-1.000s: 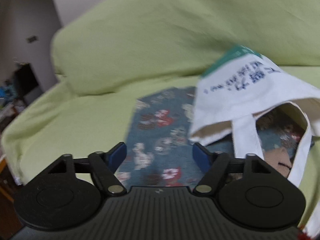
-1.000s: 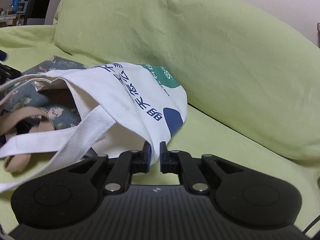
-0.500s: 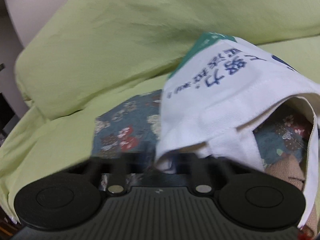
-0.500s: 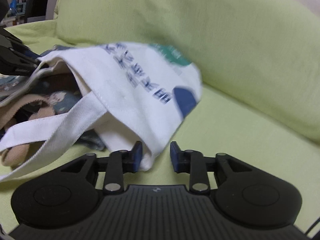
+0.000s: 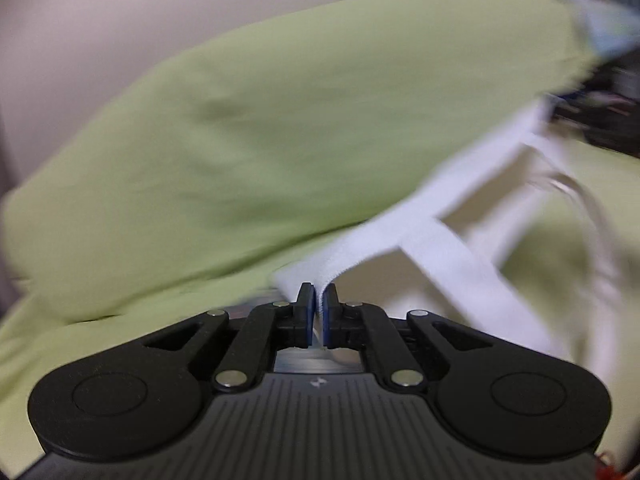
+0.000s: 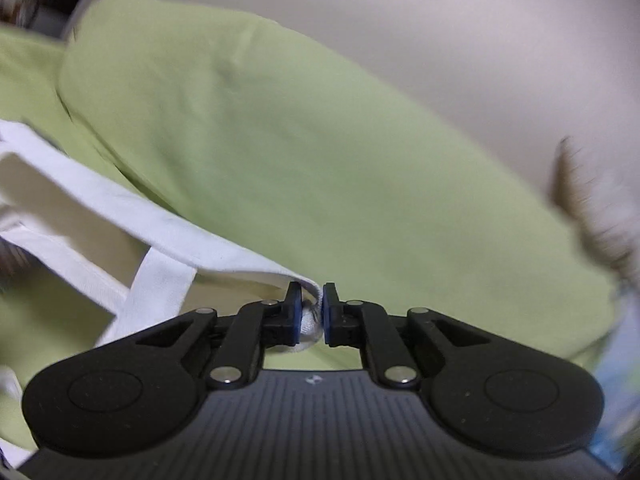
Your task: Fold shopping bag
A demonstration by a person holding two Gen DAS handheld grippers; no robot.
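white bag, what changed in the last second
The left gripper, open and clear of the white bag a second ago, has shut on its rim. The right gripper briefly opened, then shut on the bag's opposite rim. Both have lifted it, so its mouth now stretches between them. The green sofa cushion is unchanged.

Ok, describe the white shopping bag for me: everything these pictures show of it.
The shopping bag looks like white woven cloth, with a hemmed top edge and flat white strap handles sewn on. It is held up and stretched between both tools: the left gripper pinches one end of its rim, the right gripper the other, a bunched corner between its fingers. Behind it is the green cushion. Motion blur hides any print, and its lower part is out of view.
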